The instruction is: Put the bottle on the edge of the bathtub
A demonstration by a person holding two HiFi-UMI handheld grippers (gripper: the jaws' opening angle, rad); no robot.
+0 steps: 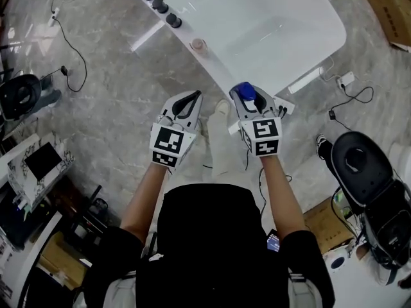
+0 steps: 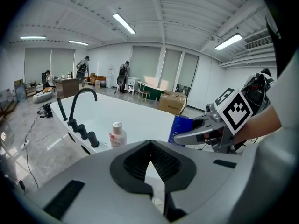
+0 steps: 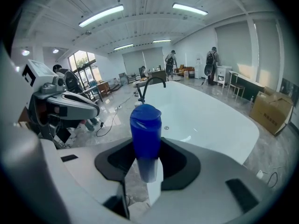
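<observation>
A blue bottle (image 1: 243, 92) (image 3: 145, 134) stands upright between the jaws of my right gripper (image 1: 248, 102) (image 3: 147, 171), which is shut on it. It hangs over the floor just short of the near end of the white bathtub (image 1: 221, 59) (image 3: 210, 118). My left gripper (image 1: 187, 99) (image 2: 150, 172) is beside it on the left, shut with nothing in it. From the left gripper view I see the blue bottle (image 2: 181, 128) in the right gripper (image 2: 202, 131). A small pink bottle (image 1: 198, 44) (image 2: 117, 135) stands on the tub's edge.
A black faucet (image 2: 77, 104) (image 3: 148, 85) and black knobs (image 1: 160, 6) line the tub's left rim. A black chair (image 1: 356, 162), a cardboard box (image 1: 392, 5) and cables with a power strip (image 1: 347, 79) lie on the marble floor. People (image 2: 83, 69) stand far off.
</observation>
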